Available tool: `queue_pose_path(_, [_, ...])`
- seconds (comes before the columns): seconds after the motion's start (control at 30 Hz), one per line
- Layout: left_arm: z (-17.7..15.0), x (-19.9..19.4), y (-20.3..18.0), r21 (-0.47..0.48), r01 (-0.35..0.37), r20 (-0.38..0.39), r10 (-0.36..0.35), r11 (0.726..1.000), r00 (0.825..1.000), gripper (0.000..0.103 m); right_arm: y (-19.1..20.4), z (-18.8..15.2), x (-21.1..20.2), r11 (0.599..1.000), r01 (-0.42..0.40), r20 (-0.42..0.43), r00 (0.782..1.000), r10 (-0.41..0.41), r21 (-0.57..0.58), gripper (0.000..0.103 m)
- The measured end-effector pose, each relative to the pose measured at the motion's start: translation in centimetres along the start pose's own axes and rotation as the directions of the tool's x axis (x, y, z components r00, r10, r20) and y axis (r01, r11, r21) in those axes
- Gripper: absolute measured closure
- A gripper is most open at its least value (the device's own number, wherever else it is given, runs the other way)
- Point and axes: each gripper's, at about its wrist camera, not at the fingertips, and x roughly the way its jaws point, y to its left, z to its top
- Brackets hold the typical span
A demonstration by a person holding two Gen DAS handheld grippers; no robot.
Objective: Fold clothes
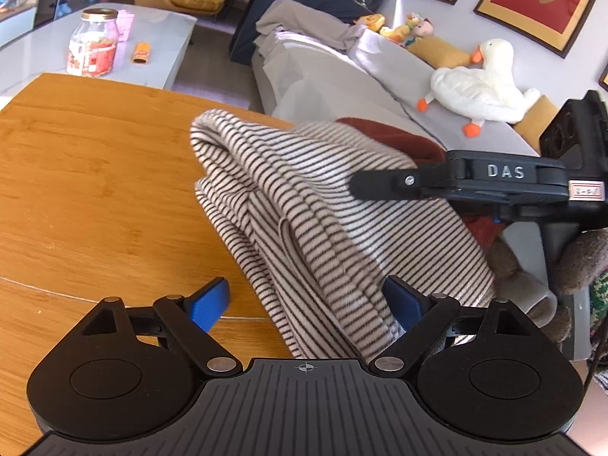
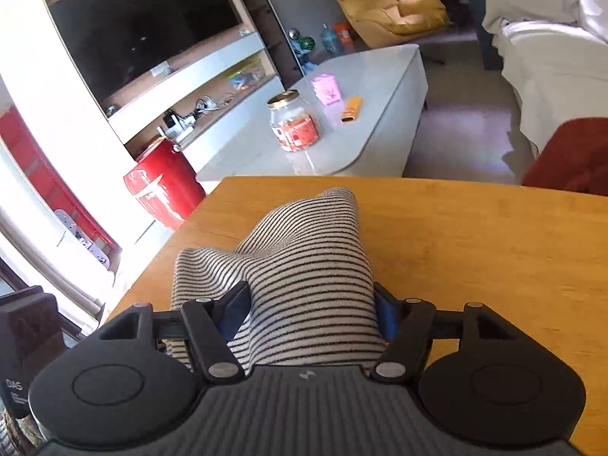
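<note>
Nearest the left wrist camera, the left gripper (image 1: 306, 306) stands wide open: its left blue pad (image 1: 209, 302) hangs clear over the wooden table (image 1: 95, 190), while the right pad is half buried behind a fold of the striped garment (image 1: 304, 205), so whether that pad touches the cloth cannot be told. The garment — cream with thin dark stripes — is bunched and lifted in loose rolls above the right part of the table, its lower edge running out of sight under the gripper body. In the right wrist view the right gripper (image 2: 309, 313) has a thick wad of the same striped garment (image 2: 304, 266) filling the space between its blue pads (image 2: 385, 309), which are mostly covered by cloth; they appear to press on it from both sides, gripping it. From the left view this gripper (image 1: 380, 184) reaches in from the right, its tip against the raised cloth, its handle cut off at the frame edge. A dark red cloth (image 1: 395, 138) peeks from behind the garment. Farther off stand a glass jar (image 2: 294, 121) on a pale low table (image 2: 380, 87), and a plush goose (image 1: 482, 83) on a grey sofa (image 1: 323, 76).
</note>
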Motion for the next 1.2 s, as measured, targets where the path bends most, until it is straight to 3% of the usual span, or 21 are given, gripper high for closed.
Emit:
queue_pose_path(0.17, [-0.2,-0.1,0.3,-0.004,0.007,0.006,-0.007,1.0,1.0,0.01,-2.0,-0.9,1.4,0.992,0.119,-0.049,0.992,-0.118,0.028,0.032])
queue_pose_path(0.23, [-0.2,0.1,0.1,-0.006,0.013,0.008,-0.013,1.0,1.0,0.01,-3.2,-1.4,0.8,0.989,0.103,-0.047,0.994,-0.099,0.105,0.026])
queue_pose_path(0.4, [-0.3,0.1,0.2,-0.003,0.024,0.009,-0.024,1.0,1.0,0.01,-3.6,-3.1,-1.5,0.987,0.108,-0.04,0.994,-0.104,0.122,0.012])
queue_pose_path(0.5, [-0.3,0.2,0.2,-0.002,0.028,0.009,-0.028,1.0,1.0,0.01,-4.6,-4.8,-2.5,0.976,0.073,-0.049,0.997,-0.065,0.204,0.009])
queue_pose_path(0.67, [-0.2,0.4,0.2,-0.002,0.034,0.011,-0.034,0.999,0.999,0.01,-5.6,-6.9,-2.8,0.944,0.014,-0.024,1.0,-0.006,0.329,0.009])
queue_pose_path(0.87, [-0.1,0.3,0.5,-0.006,0.034,0.007,-0.034,0.999,0.999,0.01,-2.2,-7.1,-2.6,0.976,0.041,-0.043,0.999,-0.033,0.214,0.018])
queue_pose_path(0.93, [-0.1,0.2,0.6,-0.008,0.032,0.007,-0.032,0.999,0.999,0.01,-1.6,-6.8,-3.1,0.979,0.038,-0.027,0.999,-0.033,0.198,0.027])
queue_pose_path(1.03, [0.0,0.0,1.1,-0.026,0.031,0.007,-0.031,0.999,0.999,0.01,-1.8,-6.9,-3.5,0.971,0.002,-0.03,1.0,0.006,0.238,0.029])
queue_pose_path(1.2, [0.3,-0.3,1.3,-0.04,0.034,0.0,-0.034,0.999,0.999,0.011,-2.2,-7.5,-3.1,0.966,0.012,-0.025,1.0,-0.005,0.26,0.028])
